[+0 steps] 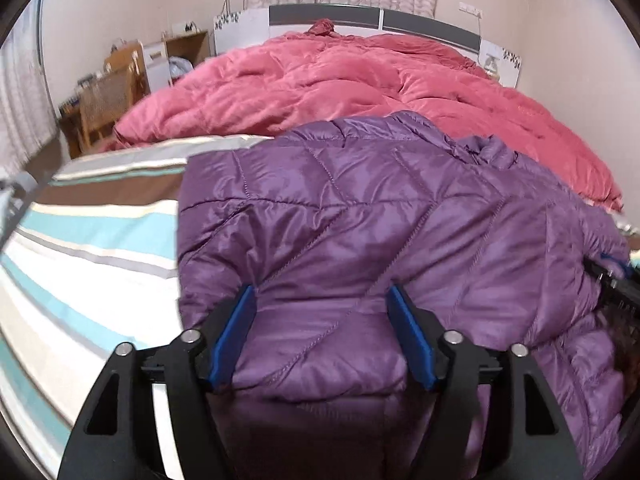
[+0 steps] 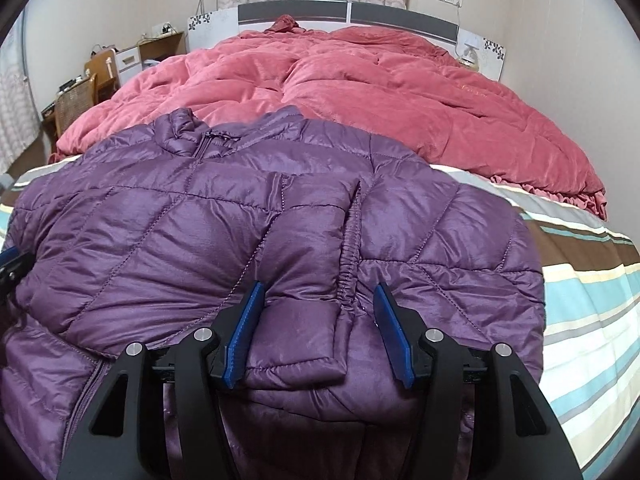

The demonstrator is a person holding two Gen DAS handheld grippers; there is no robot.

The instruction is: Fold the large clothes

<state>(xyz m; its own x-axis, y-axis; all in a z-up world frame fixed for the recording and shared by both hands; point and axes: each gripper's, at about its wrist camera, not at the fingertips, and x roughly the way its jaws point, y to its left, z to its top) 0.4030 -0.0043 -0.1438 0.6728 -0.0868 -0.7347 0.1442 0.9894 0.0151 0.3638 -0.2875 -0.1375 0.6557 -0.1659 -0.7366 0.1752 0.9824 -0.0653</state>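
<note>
Purple puffer jacket [image 1: 360, 216] is lying on the bed, on the striped sheet [image 1: 92, 248], w/ its collar pointing toward the headboard [image 2: 344, 12] and the pink comforter [image 2: 360, 92] bunched up just behind it. Jacket's left side sits near the sheet's left edge in the left wrist view; on the right wrist view there's bare striped sheet between the jacket and the bed's right edge.

Left gripper [image 1: 322, 332]: jaws spread wide, blue pads either side of a puffy fold near the hem. Fabric's between them but can't see the pads actually squeezing it.

Right gripper [image 2: 318, 332]: jaws about halfway apart, straddling a folded-in sleeve cuff [image 2: 296, 344] w/ the elastic bit just beside the right pad. Can't tell if it's pinching or just sitting over it tbh.
</note>
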